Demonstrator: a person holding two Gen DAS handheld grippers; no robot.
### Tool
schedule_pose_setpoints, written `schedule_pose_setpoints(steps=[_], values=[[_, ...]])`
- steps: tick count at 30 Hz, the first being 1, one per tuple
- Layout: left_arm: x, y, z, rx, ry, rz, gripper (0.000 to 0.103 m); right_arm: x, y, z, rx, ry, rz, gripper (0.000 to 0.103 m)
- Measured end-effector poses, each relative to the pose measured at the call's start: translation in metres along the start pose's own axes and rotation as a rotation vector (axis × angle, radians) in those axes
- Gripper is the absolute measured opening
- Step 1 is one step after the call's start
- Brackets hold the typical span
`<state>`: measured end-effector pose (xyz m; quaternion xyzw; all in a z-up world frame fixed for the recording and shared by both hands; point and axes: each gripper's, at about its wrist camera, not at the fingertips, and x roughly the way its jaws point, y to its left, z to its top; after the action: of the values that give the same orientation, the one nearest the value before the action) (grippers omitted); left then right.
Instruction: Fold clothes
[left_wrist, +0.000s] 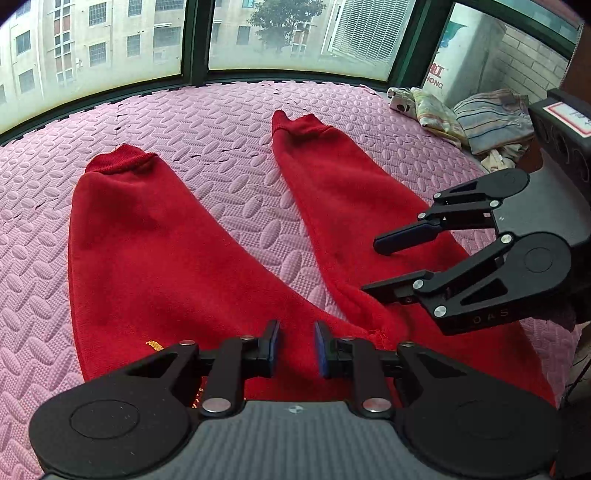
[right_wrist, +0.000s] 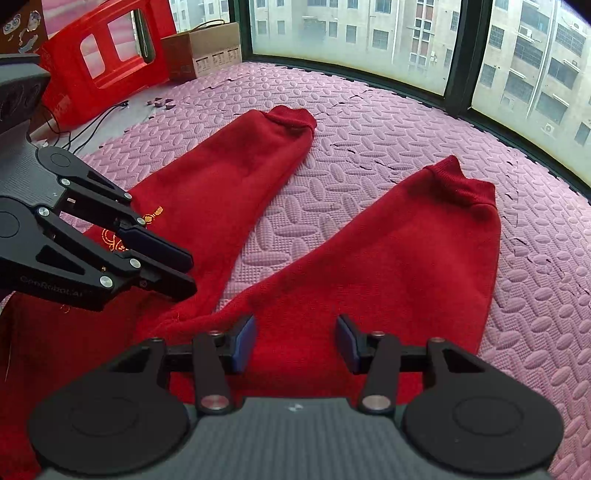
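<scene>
Pink embossed foam mat (left_wrist: 229, 110) beneath a window (left_wrist: 110, 40); red trousers (left_wrist: 155, 240) lie flat on it, legs spread toward the glass. Left tool (left_wrist: 295, 349) and right tool (right_wrist: 295, 343) both stand open, holding nothing, over the waist end. Periphery: folded striped clothes (left_wrist: 491, 118), red plastic stool (right_wrist: 107, 55), cardboard box (right_wrist: 207, 50).

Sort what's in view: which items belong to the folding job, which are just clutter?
Job:
red pants, spread on the pink foam mat
left gripper, open
right gripper, open

Clutter:
pile of striped clothes
red plastic stool
cardboard box
black cable
</scene>
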<state>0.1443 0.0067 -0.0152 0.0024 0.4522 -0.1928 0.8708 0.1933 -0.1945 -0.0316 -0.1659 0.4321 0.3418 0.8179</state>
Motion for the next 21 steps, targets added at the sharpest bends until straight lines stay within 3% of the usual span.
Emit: schedule_pose_setpoints(steps=[6,10,16,19,21], values=[[-0.024,0.011,-0.010,-0.060,-0.031,0.045,0.029,-0.026,-0.011,-0.030,0.081,0.003,-0.062,0.049],[-0.039,0.022,-0.027,-0.119,-0.033,0.128,0.032,-0.044,-0.012,-0.052,0.128,0.006,-0.099,0.049],[-0.066,0.038,-0.051,-0.229,-0.111,0.316,0.032,-0.062,-0.020,-0.073,0.254,-0.042,-0.133,0.049],[-0.071,0.048,-0.057,-0.298,-0.124,0.339,0.032,-0.062,-0.031,-0.076,0.341,-0.064,-0.150,0.048],[-0.071,0.052,-0.059,-0.327,-0.122,0.315,0.030,-0.062,-0.038,-0.079,0.399,-0.079,-0.161,0.047]])
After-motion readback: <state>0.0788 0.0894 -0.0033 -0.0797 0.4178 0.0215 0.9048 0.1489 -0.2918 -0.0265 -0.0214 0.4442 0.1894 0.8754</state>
